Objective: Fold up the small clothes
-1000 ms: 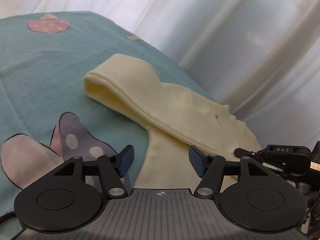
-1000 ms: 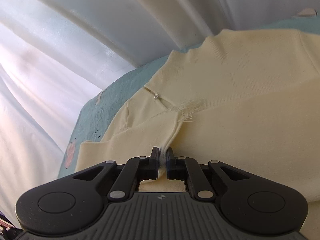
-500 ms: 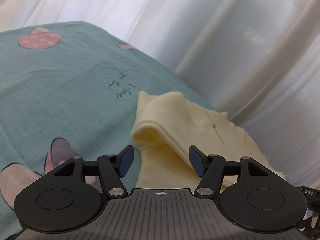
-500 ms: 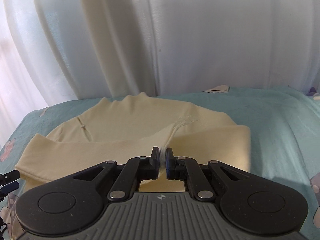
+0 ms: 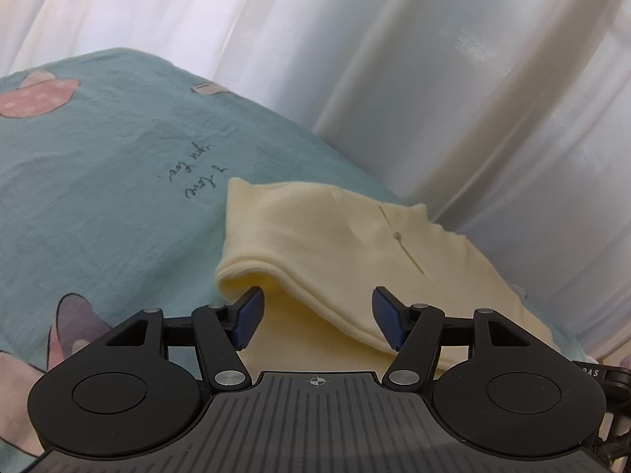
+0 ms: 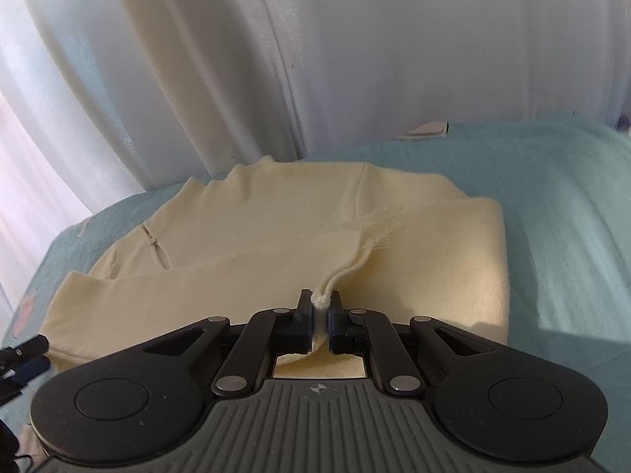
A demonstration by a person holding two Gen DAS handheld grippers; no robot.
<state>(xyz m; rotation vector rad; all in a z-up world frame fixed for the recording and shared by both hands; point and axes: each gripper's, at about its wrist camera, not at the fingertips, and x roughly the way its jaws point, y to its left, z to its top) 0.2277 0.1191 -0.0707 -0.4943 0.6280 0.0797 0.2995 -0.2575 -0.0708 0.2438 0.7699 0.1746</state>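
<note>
Now mid-fold: cream garment lies on teal bedsheet, sleeve laid across body. Right gripper clamped on pinched fabric edge (near frayed seam). Left gripper open, jaws straddling folded sleeve edge, gripping nothing. Next, likely: lay held edge flat, release, left gripper takes sleeve fold.

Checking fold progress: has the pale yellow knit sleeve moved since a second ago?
Yes. The sleeve has drawn back across the teal sheet, uncovering the handwritten print.
</note>
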